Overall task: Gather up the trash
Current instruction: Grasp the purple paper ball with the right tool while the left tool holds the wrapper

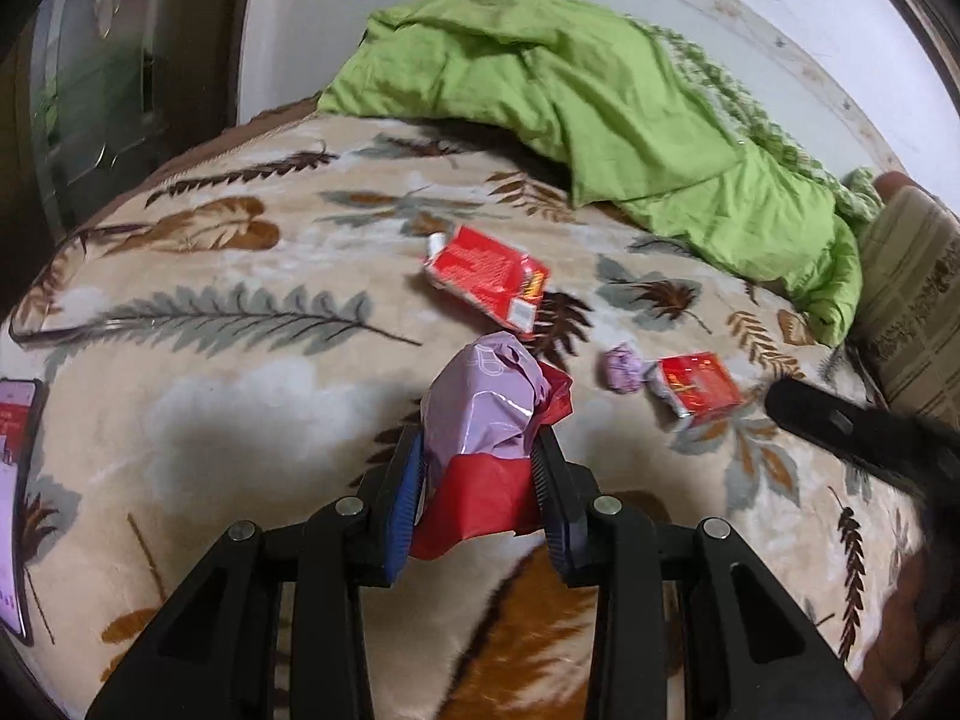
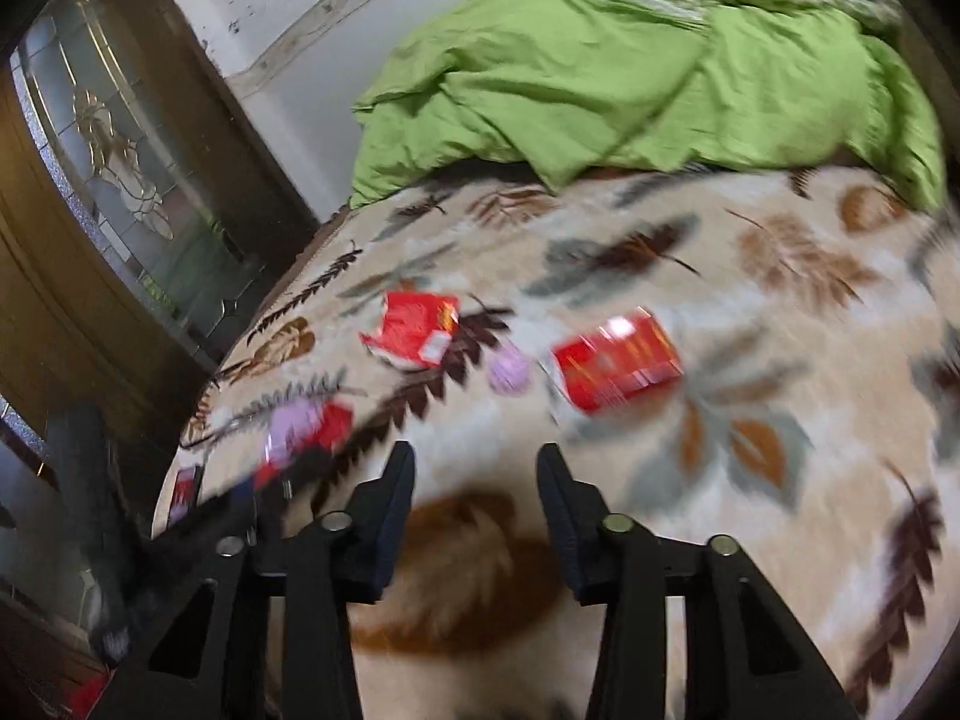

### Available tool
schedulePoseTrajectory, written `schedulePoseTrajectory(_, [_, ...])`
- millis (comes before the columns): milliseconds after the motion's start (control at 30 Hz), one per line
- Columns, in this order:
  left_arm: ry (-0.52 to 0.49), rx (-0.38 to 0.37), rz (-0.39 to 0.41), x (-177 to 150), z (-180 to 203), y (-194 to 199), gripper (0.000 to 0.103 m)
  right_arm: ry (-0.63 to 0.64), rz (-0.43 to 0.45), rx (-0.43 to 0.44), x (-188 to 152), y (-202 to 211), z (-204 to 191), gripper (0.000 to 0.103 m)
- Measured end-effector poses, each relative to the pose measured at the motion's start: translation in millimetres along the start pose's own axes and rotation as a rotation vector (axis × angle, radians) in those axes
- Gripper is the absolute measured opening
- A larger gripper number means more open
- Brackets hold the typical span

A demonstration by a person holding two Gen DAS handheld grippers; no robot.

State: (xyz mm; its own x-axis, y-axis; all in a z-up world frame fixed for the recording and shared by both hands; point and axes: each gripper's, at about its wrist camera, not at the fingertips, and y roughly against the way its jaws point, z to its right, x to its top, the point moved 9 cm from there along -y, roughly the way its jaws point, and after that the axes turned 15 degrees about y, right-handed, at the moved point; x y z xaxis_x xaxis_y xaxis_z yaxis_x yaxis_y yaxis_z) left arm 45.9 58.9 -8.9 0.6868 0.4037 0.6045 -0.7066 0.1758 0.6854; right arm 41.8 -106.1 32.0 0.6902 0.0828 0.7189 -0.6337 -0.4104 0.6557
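Held trash: crumpled lilac and red wrappers (image 1: pixel 486 420), pinched between the blue pads of the left gripper (image 1: pixel 477 468), raised above the blanket; red part low between the fingers, lilac part sticking out past the tips.
Left gripper: clamped on the wrappers, both pads pressing its sides.
Right gripper (image 2: pixel 477 468): jaws apart, nothing between them, only blanket showing through the gap; one black finger also seen at the right edge of the left wrist view.
Nearest loose trash: small lilac paper ball (image 1: pixel 624 369), lying on the blanket just beside a small red carton (image 1: pixel 699 387), the two touching or nearly so; cannot tell which.
Farther trash: larger red carton (image 1: pixel 486 276), flattened and torn open at one end, lying apart from the ball, beyond the held wrappers.
In the way: nothing lying between the right gripper and the small red carton, open blanket only.
Phone (image 1: pixel 15 480): at the left edge of the bed, screen lit, well apart from the trash.
Surface: cream fleece blanket (image 1: pixel 240 360) printed with brown and grey leaves, spread over a bed.
Bedding: green quilt (image 1: pixel 600 102) bunched at the far side; patterned pillow (image 1: pixel 912 300) at the right.
Room: pale wall behind, dark wooden door with leaded glass (image 2: pixel 114 150) at the left.
Sharpness: right wrist view motion-blurred.
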Motion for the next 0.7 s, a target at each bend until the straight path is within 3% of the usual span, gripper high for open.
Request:
schedulePoseTrajectory(233, [0.042, -0.004, -0.01, 7.6, -12.2, -7.5, 0.034, 0.008, -0.099, -0.032, 19.9, -82.0, 9.2, 0.036])
schedulePoseTrajectory(433, [0.031, -0.009, -0.018, 6.8, -9.4, -10.1, 0.034, 0.0, -0.176, -0.109, 14.1, -121.7, 29.0, 0.035])
schedulePoseTrajectory(500, [0.02, -0.01, -0.02, 5.4, -7.1, -10.8, 0.034, -0.001, -0.189, -0.111, 9.3, -128.0, 33.1, 0.027])
schedulePoseTrajectory(700, [-0.008, -0.006, -0.007, 2.7, -3.3, -7.6, 0.034, 0.01, -0.12, -0.105, 6.1, -101.0, 28.1, 0.026])
